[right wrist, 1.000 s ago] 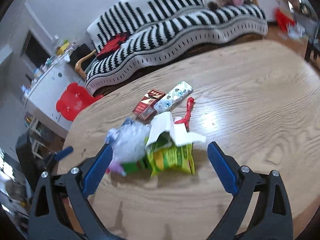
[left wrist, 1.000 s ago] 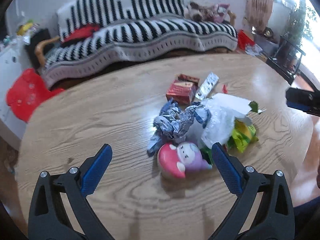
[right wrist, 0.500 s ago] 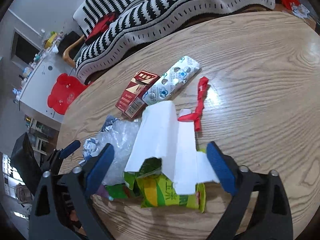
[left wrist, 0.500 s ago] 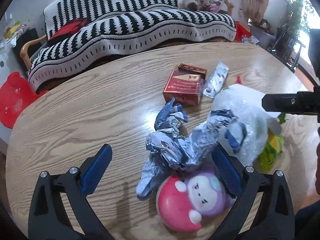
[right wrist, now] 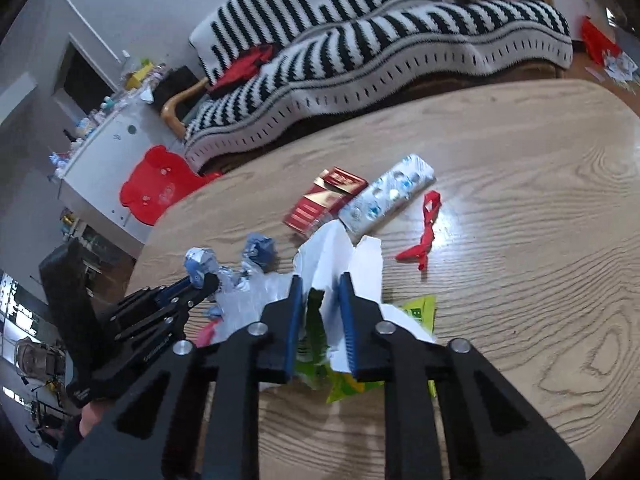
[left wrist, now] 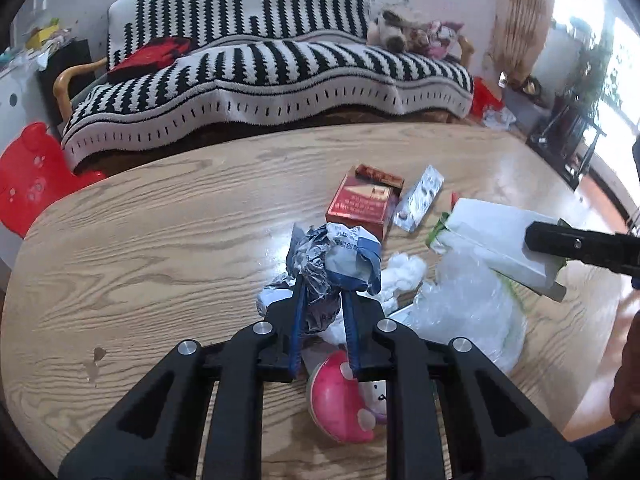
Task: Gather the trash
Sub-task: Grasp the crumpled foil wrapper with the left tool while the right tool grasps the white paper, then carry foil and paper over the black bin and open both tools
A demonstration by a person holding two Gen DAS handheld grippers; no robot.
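Trash is still heaped mid-table (left wrist: 160, 240): a crumpled foil wrapper (left wrist: 332, 264) is clamped by the left gripper (left wrist: 323, 308), while the right gripper (right wrist: 320, 304) is closing on white paper (right wrist: 340, 256). A red box (right wrist: 320, 200), blister pack (right wrist: 388, 192) and red scrap (right wrist: 428, 228) remain uncollected. No bin is seen.

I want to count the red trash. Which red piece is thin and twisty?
The red twisted strip, lying alone right of the blister pack. The other red piece, the red box, is flat-sided and boxy.
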